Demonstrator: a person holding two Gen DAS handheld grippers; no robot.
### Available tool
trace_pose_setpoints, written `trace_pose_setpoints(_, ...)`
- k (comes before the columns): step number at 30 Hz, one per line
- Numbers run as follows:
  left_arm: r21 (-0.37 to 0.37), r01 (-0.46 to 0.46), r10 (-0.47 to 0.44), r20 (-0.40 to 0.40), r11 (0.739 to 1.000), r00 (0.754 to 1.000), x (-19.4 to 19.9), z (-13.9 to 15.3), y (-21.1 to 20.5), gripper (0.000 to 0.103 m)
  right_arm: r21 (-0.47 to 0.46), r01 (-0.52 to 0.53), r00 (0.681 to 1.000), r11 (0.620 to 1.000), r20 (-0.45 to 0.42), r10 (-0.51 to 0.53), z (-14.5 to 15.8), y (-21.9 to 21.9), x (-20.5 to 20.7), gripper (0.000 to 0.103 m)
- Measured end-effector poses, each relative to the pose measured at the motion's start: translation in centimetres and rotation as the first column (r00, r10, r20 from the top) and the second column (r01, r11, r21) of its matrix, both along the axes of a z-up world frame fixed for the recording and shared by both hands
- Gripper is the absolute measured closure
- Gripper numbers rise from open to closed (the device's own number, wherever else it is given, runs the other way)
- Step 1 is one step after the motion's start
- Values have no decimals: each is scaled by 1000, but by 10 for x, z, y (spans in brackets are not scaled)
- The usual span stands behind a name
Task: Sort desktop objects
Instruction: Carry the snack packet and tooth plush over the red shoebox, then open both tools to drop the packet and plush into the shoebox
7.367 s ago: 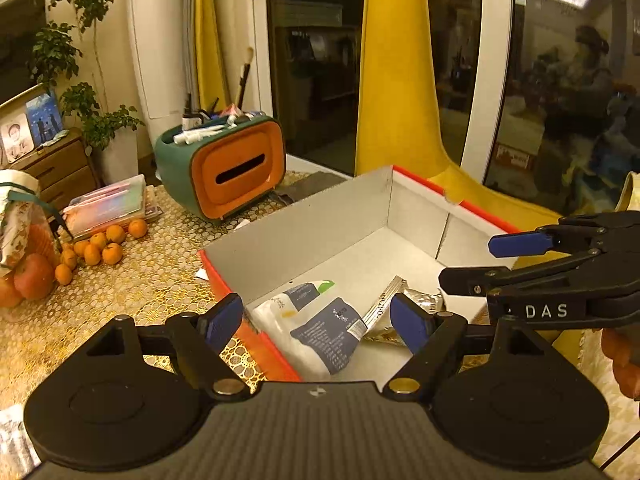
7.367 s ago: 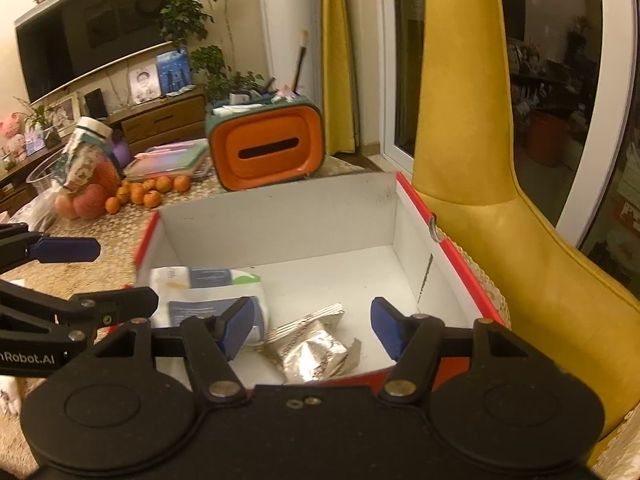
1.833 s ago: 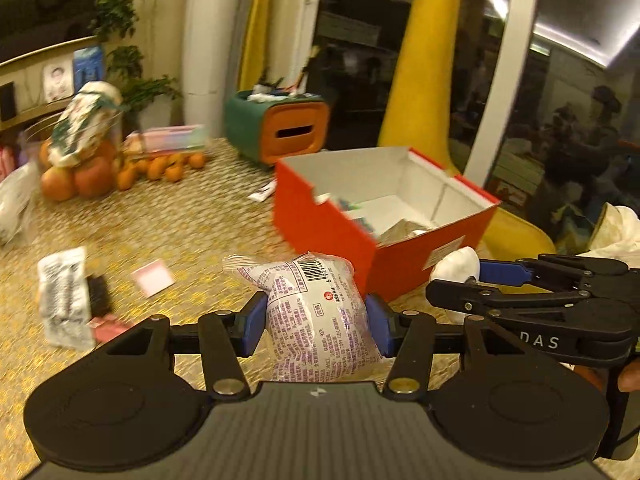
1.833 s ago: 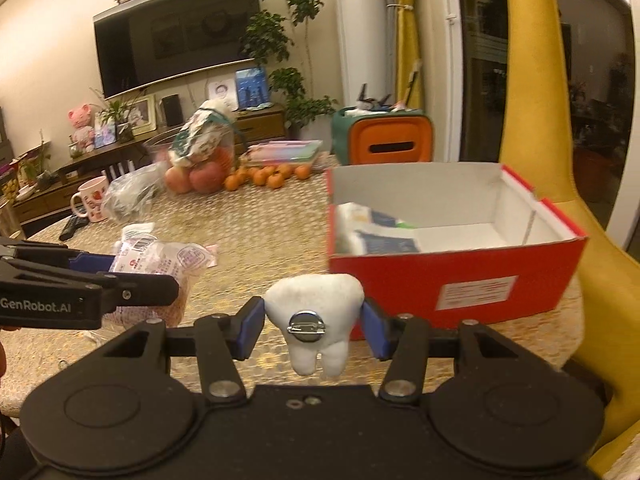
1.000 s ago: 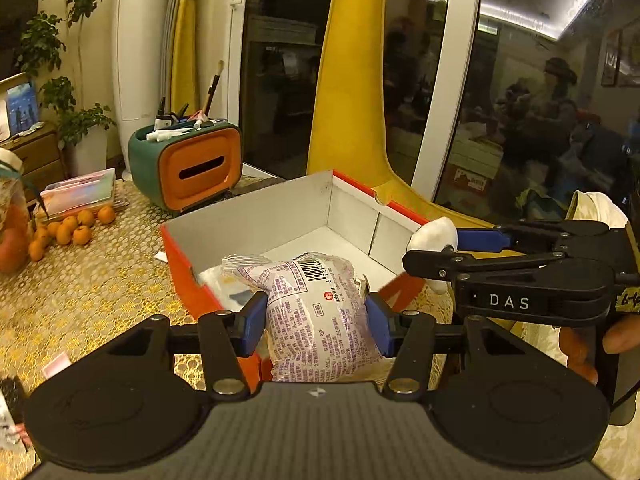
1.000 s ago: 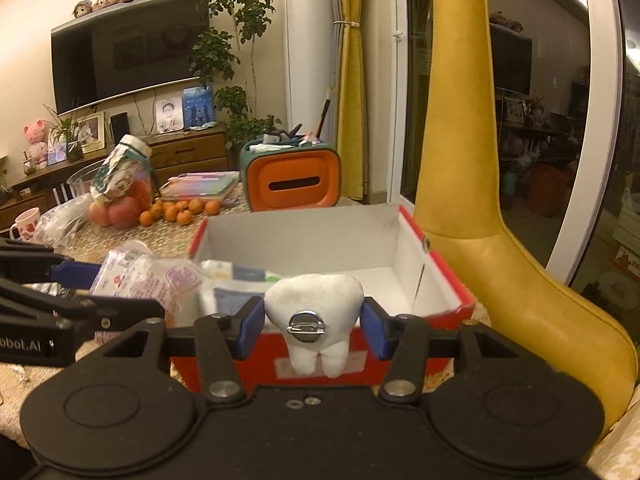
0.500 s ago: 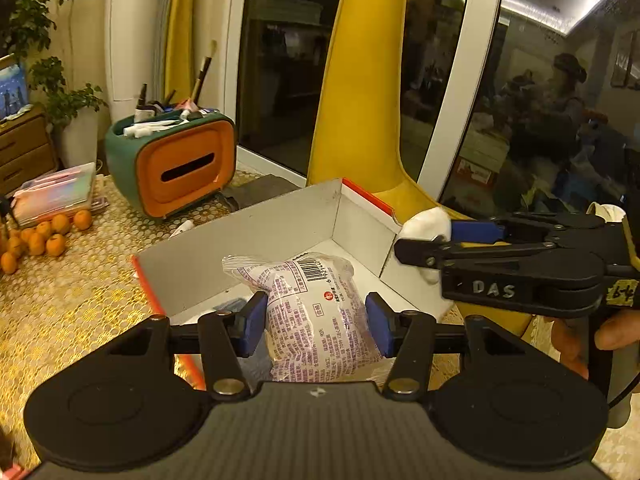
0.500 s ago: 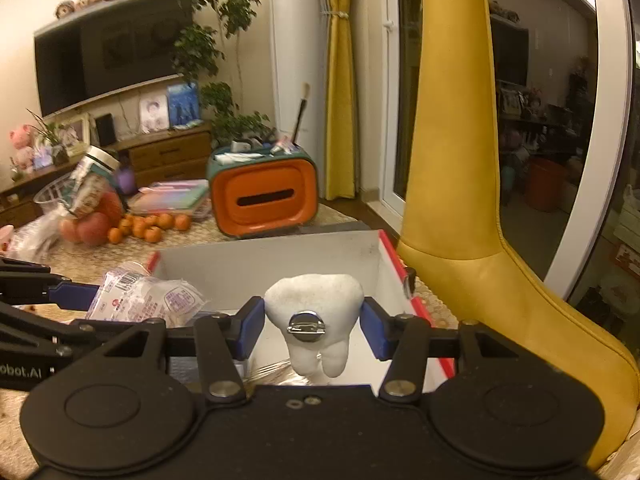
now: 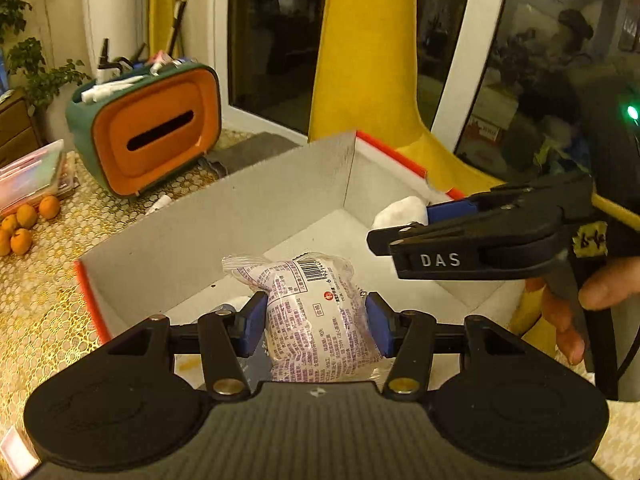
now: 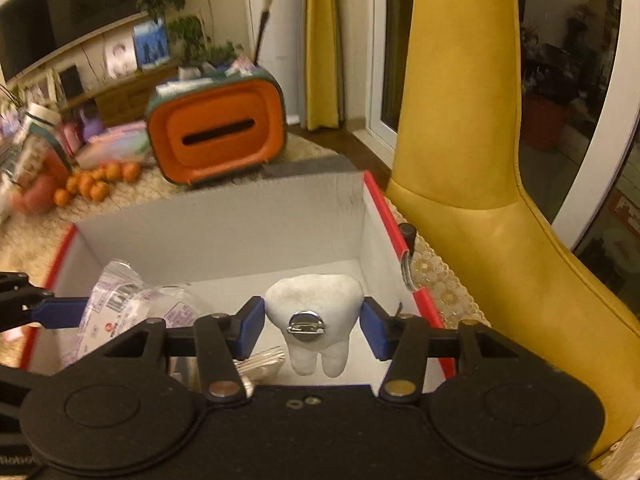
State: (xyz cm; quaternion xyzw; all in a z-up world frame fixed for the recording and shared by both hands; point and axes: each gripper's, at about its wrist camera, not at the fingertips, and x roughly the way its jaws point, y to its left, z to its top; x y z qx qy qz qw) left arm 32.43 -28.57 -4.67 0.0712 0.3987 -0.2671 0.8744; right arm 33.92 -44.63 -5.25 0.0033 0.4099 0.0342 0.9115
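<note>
My left gripper (image 9: 316,322) is shut on a clear snack packet (image 9: 320,320) with purple print and a barcode, held over the inside of the red cardboard box (image 9: 256,232). My right gripper (image 10: 312,328) is shut on a white plush tooth (image 10: 314,316) with a metal pin on its front, also hanging over the box (image 10: 224,232). In the left wrist view the right gripper (image 9: 404,224) comes in from the right with the tooth (image 9: 400,214) at its tip. In the right wrist view the packet (image 10: 128,300) shows at the left. A foil wrapper (image 10: 260,362) lies on the box floor.
An orange-and-green tissue box (image 9: 148,136) with pens on top stands behind the red box on the gold-patterned table (image 9: 36,304). Small oranges (image 10: 96,184) and a pastel case (image 9: 32,172) lie at the left. A yellow chair (image 10: 480,200) stands close on the right.
Both grippers have moved forward and down, from in front of the red box to over its open inside, each keeping its grip. The view tilts further down into the box.
</note>
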Motion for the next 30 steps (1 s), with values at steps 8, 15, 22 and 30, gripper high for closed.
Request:
trace_pose_setpoints(8,32,11,-9,-49,999,999,16,-21,-5,51,-66,-51,996,997,-78,46,-12,12,16,52)
trace_pose_setpoints(15,36,22,-18,-102,999,995,20,-29,-4,51,-69,-107,984,992,-150,95,-20,24,25,51)
trace_pose_setpoints(22,19,31,-29,-111,999,993,21,-29,-2,49,-82,-106,980,991,-175,90,-21,26,28,43)
trace_pose_setpoints(30,-5,-15,15,-74,1000,997,12,-18,6,35,-77,-93,986,993,-143,82,-13,25,23,40)
